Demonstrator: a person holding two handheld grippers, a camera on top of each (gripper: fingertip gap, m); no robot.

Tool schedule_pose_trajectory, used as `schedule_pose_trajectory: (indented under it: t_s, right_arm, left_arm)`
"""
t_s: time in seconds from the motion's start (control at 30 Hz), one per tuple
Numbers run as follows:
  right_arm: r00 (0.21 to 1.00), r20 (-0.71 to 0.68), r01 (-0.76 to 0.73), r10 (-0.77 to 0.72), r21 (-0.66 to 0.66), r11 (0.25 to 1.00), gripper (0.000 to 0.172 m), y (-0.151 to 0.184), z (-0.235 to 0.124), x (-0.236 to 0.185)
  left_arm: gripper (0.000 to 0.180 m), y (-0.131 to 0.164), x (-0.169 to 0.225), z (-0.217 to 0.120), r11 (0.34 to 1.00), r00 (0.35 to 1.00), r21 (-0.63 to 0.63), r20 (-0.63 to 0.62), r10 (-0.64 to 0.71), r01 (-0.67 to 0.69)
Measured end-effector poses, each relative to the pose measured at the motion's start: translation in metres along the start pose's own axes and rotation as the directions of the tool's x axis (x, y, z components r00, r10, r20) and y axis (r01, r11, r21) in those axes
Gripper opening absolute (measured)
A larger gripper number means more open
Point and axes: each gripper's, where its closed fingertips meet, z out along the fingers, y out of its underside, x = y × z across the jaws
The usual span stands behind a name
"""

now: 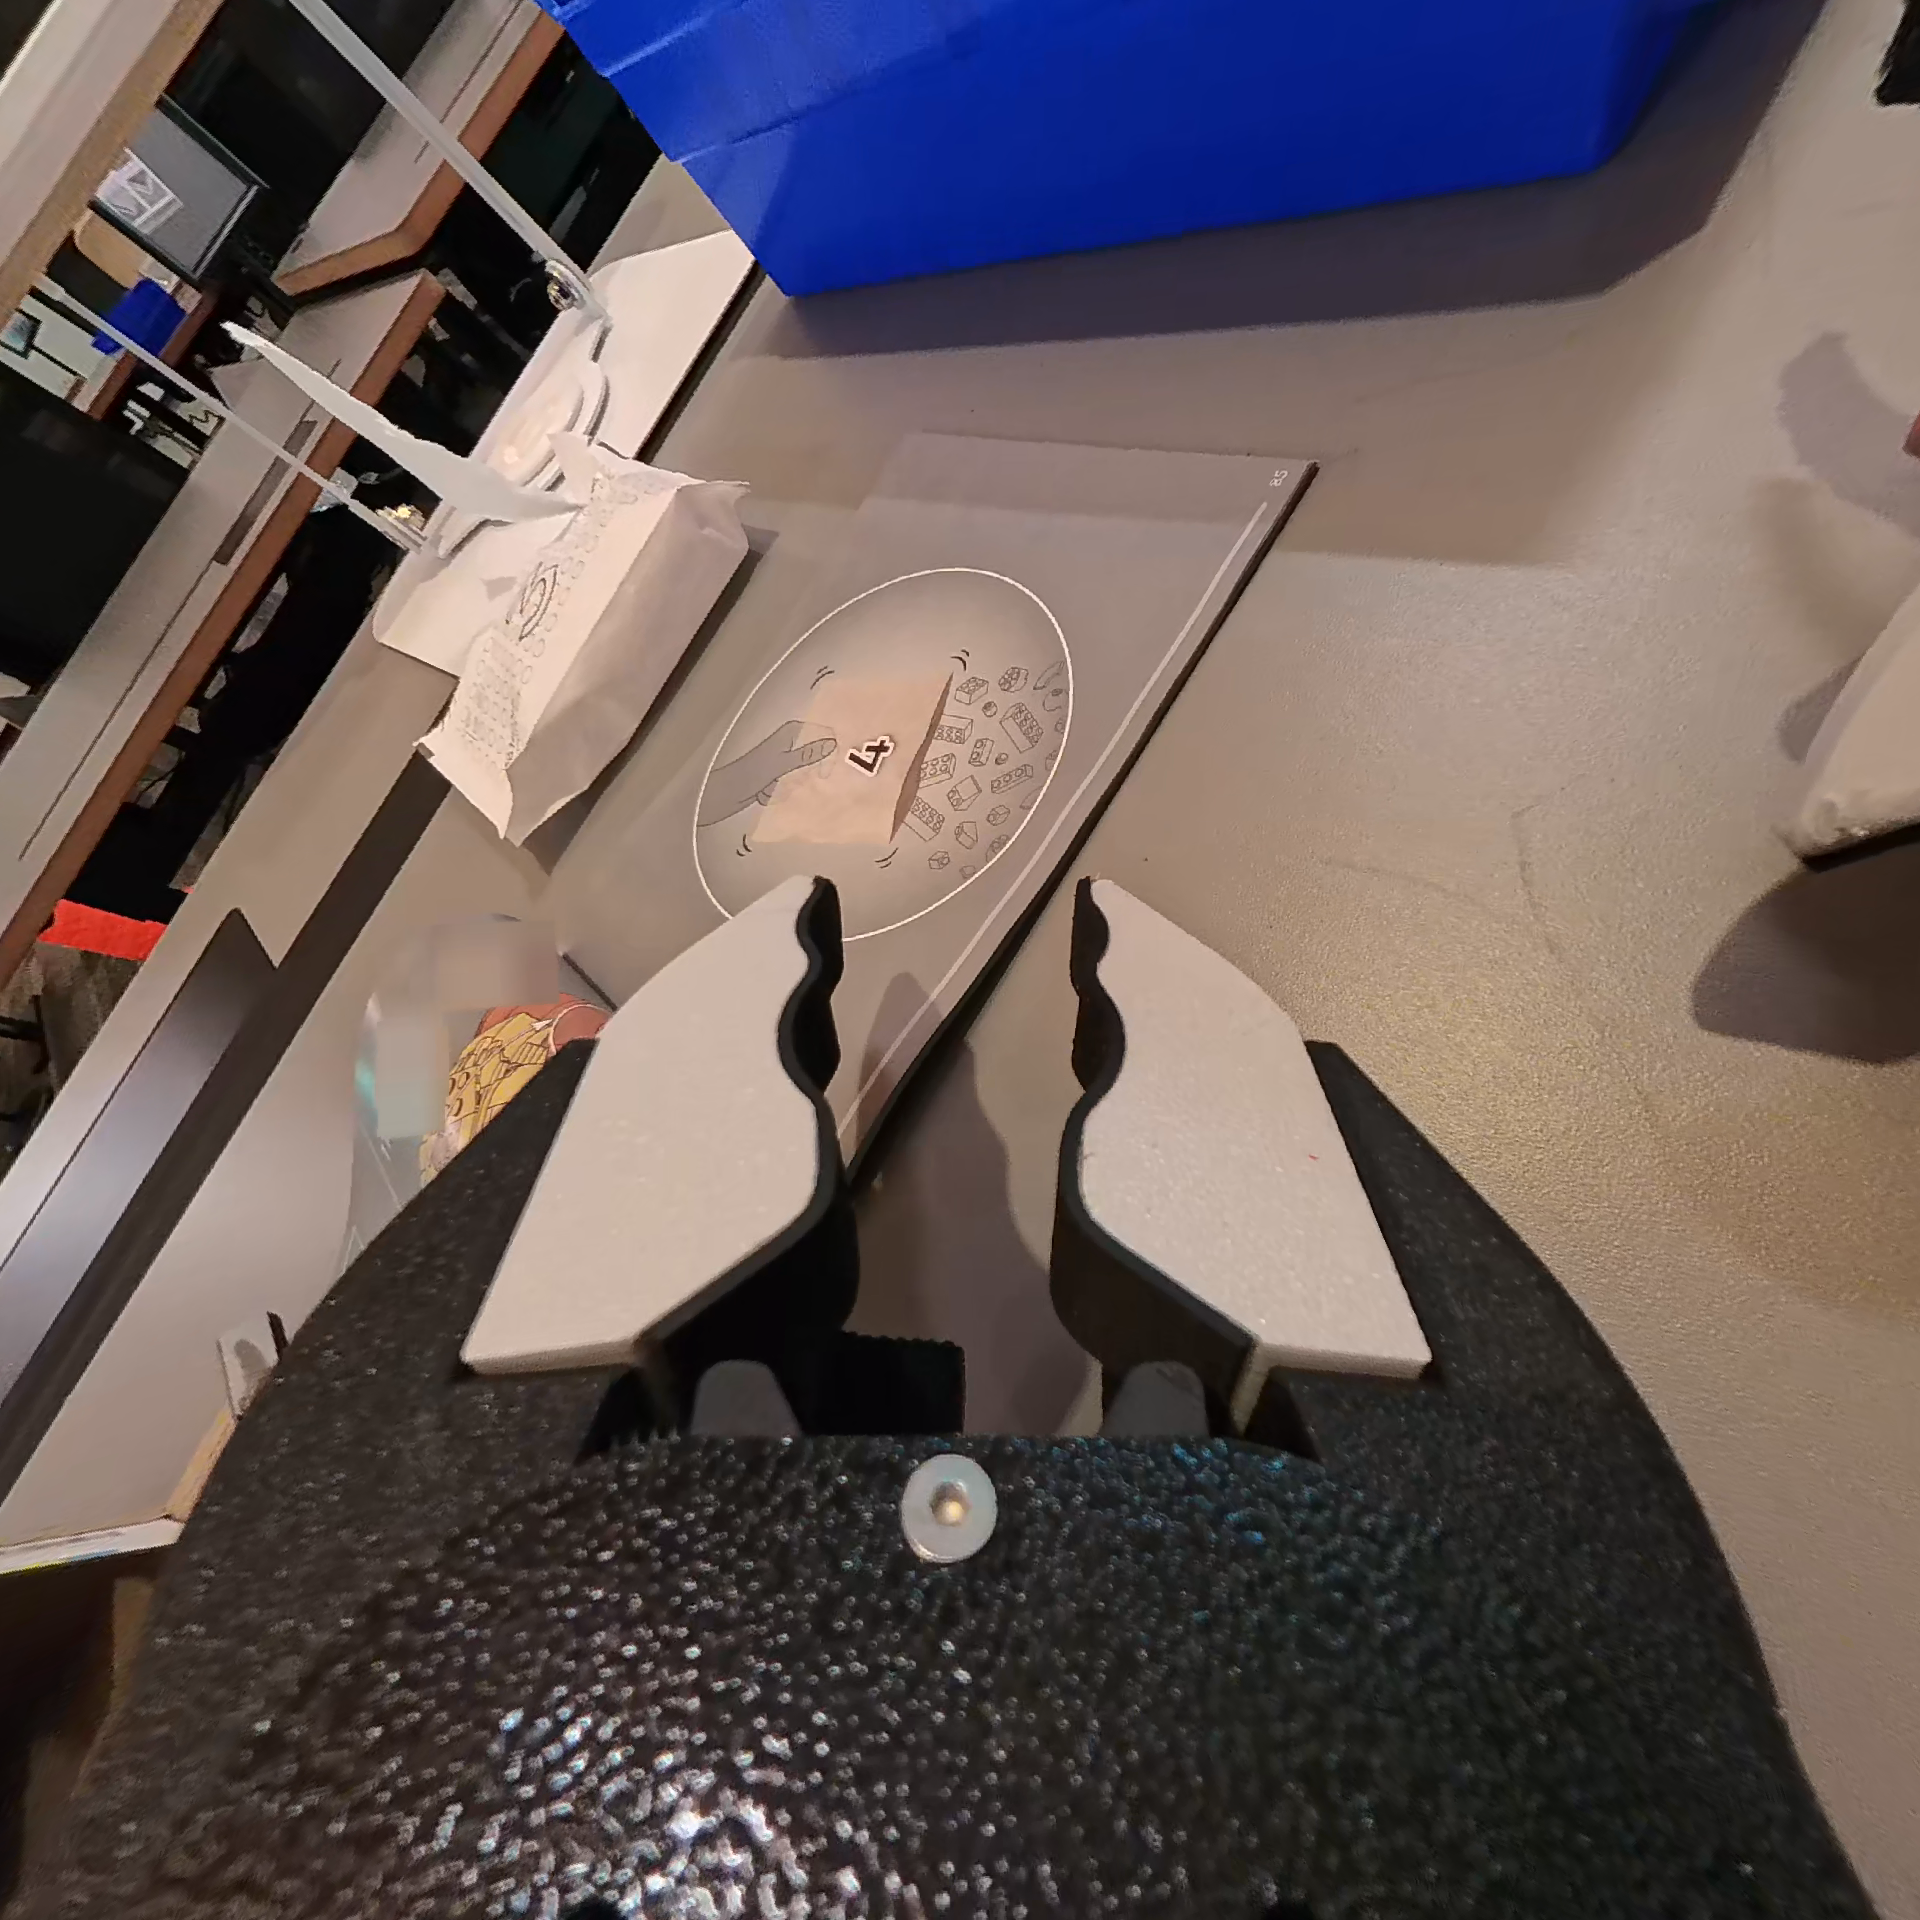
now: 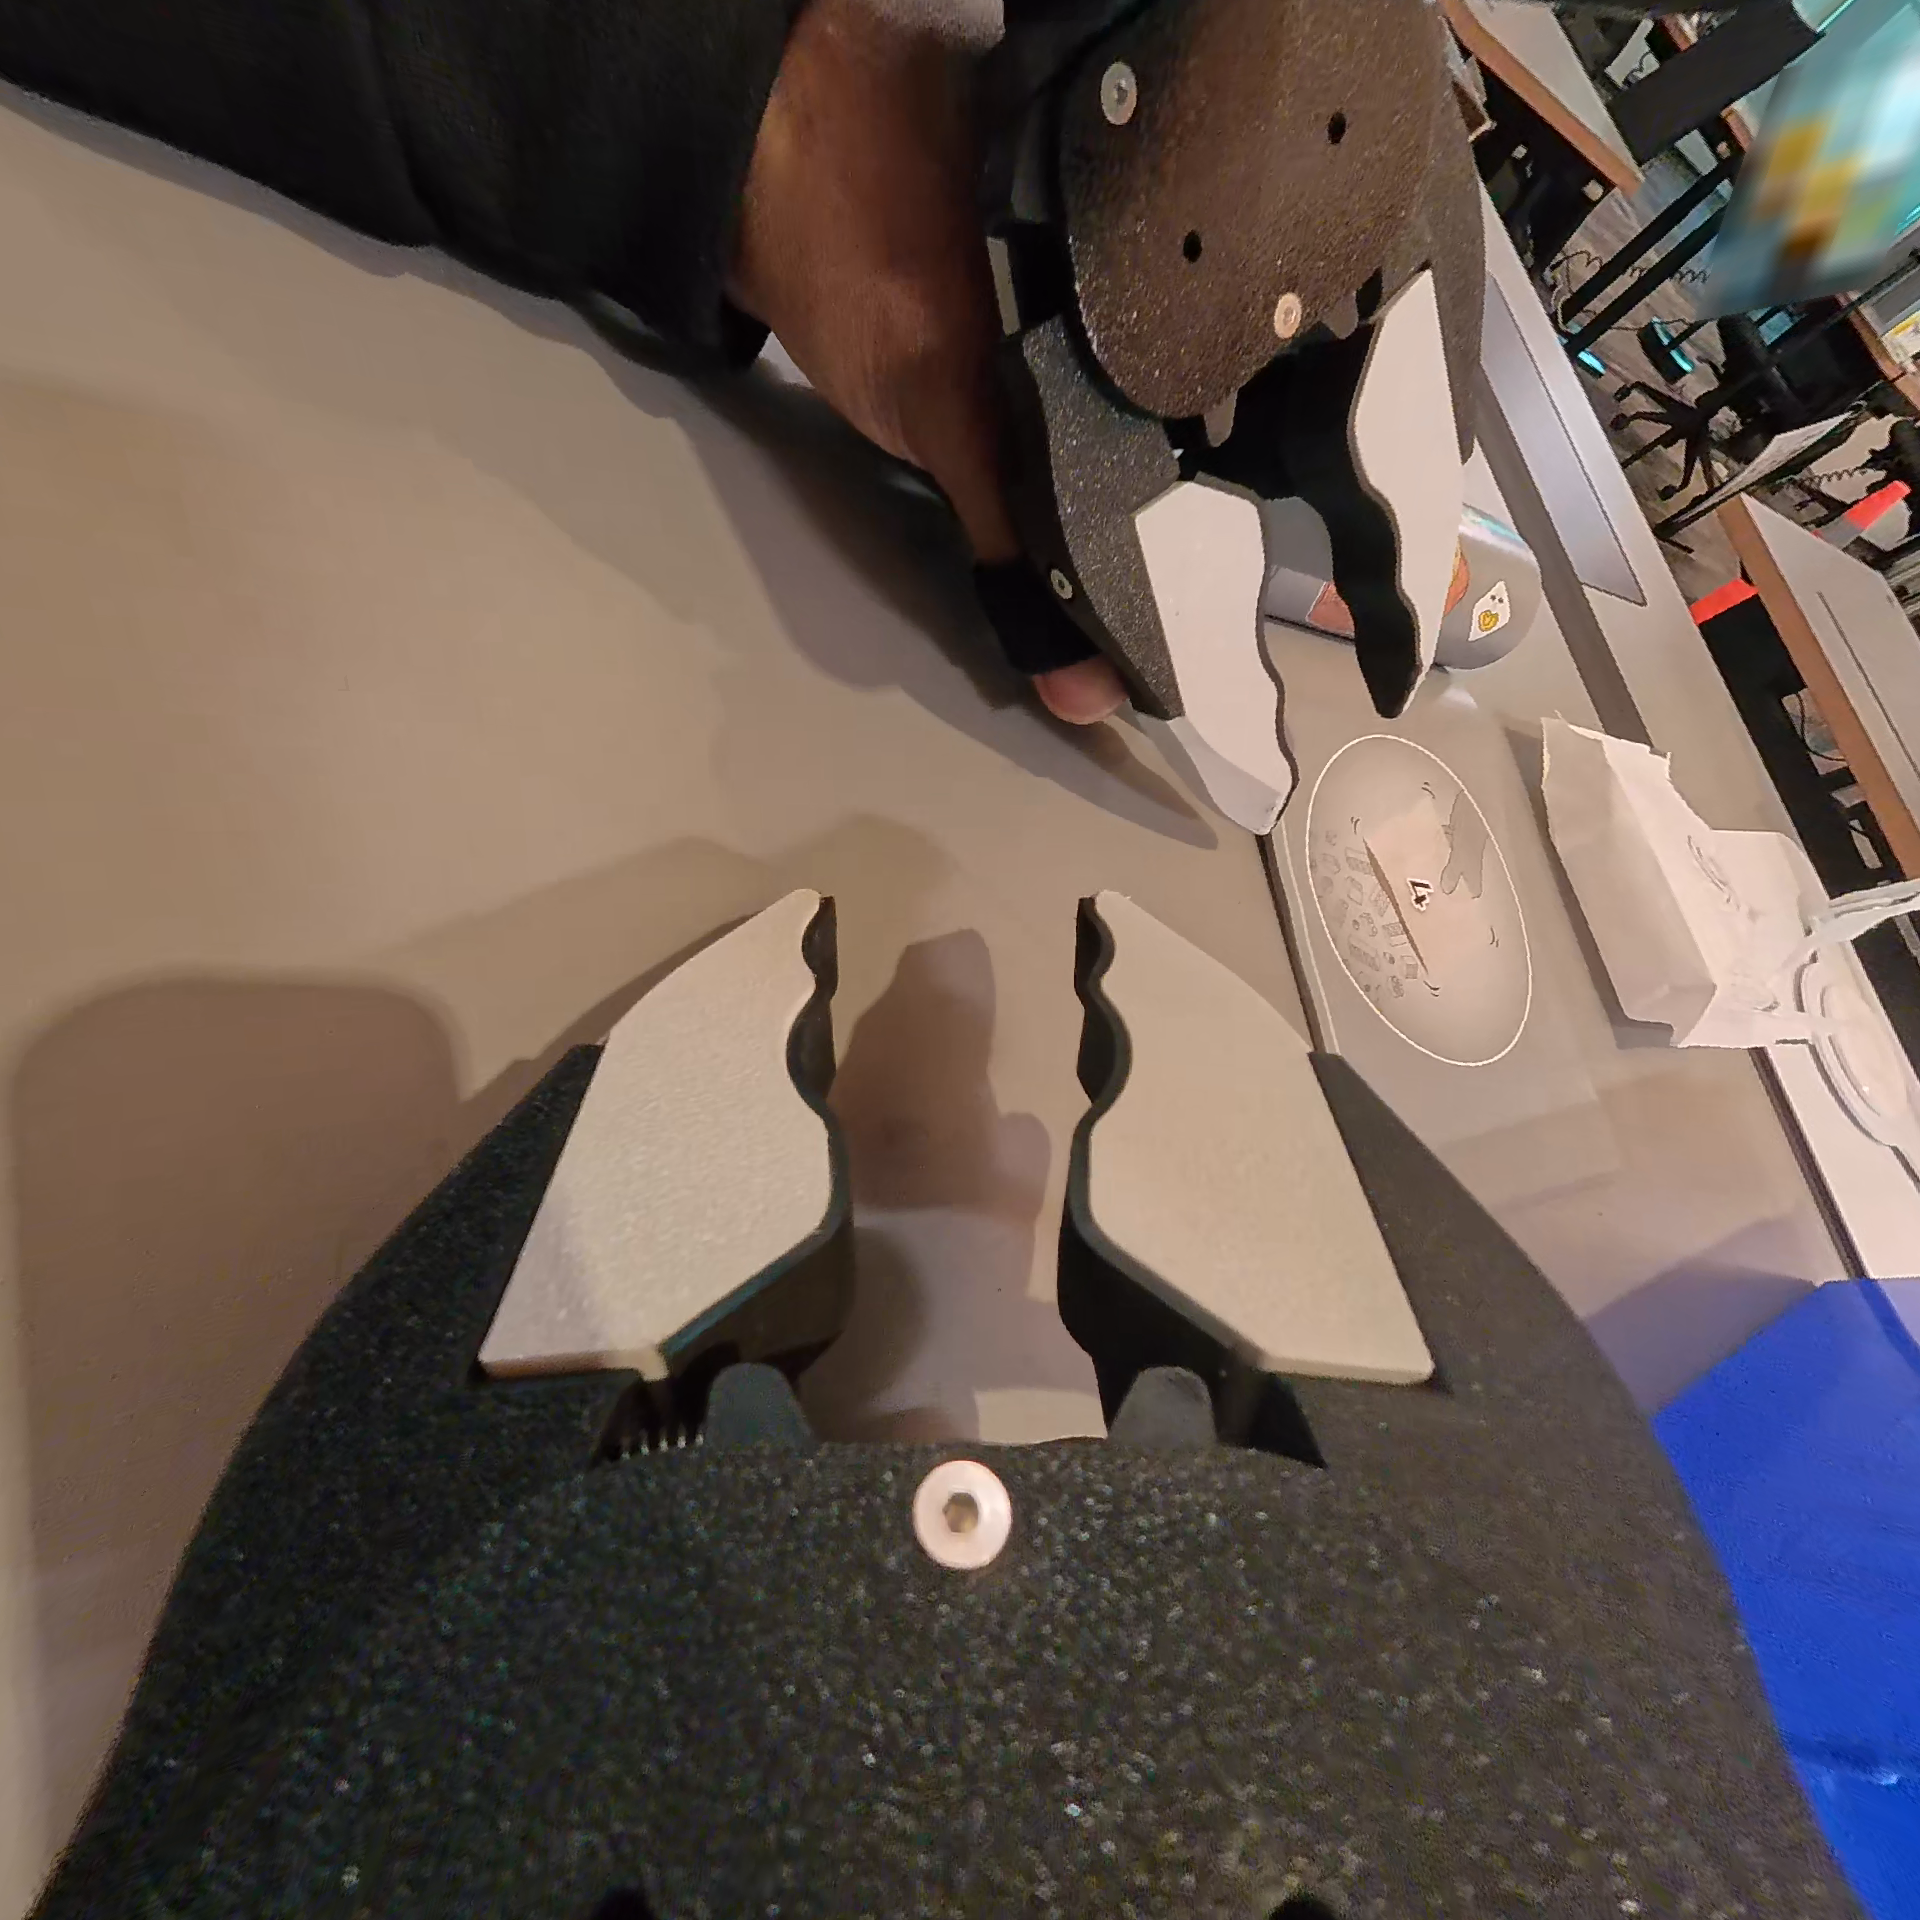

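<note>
My left gripper (image 1: pixel 956 894) is open and empty, low over the grey table (image 1: pixel 1455 935). The near edge of a grey instruction booklet (image 1: pixel 1122 582) with a drawn circle runs between its fingers, and the pads do not press on it. In the right wrist view the left gripper (image 2: pixel 1330 753), held by a hand (image 2: pixel 873 270), has its lower fingertip (image 2: pixel 1247 769) at the booklet's (image 2: pixel 1475 1101) corner. My right gripper (image 2: pixel 956 909) is open and empty over bare table (image 2: pixel 416 623), to the side of the booklet. One of its fingers (image 1: pixel 1860 748) shows at the right edge of the left wrist view.
A torn white paper bag (image 1: pixel 582 644) lies beyond the booklet; it also shows in the right wrist view (image 2: pixel 1662 904). A blue bin (image 1: pixel 1143 125) stands at the table's far side, near my right gripper (image 2: pixel 1808 1455). A grey can (image 2: pixel 1496 613) lies behind the left gripper.
</note>
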Motion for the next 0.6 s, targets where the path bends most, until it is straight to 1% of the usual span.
schedule_pose_trajectory:
  t_s: [0.53, 0.6]
  right_arm:
    - [1.000, 0.001, -0.008, 0.008, -0.004, 1.000, 0.043, 0.0007, 0.0011, 0.0009]
    - [1.000, 0.001, -0.011, 0.011, -0.006, 1.000, 0.043, 0.0008, 0.0014, 0.0011]
  left_arm:
    - [0.042, -0.0004, 0.0003, -0.0003, 1.000, 1.000, 0.002, 0.004, 0.005, -0.005]
    - [0.048, -0.0016, -0.0005, -0.0006, 1.000, 1.000, 0.007, 0.002, -0.006, 0.006]
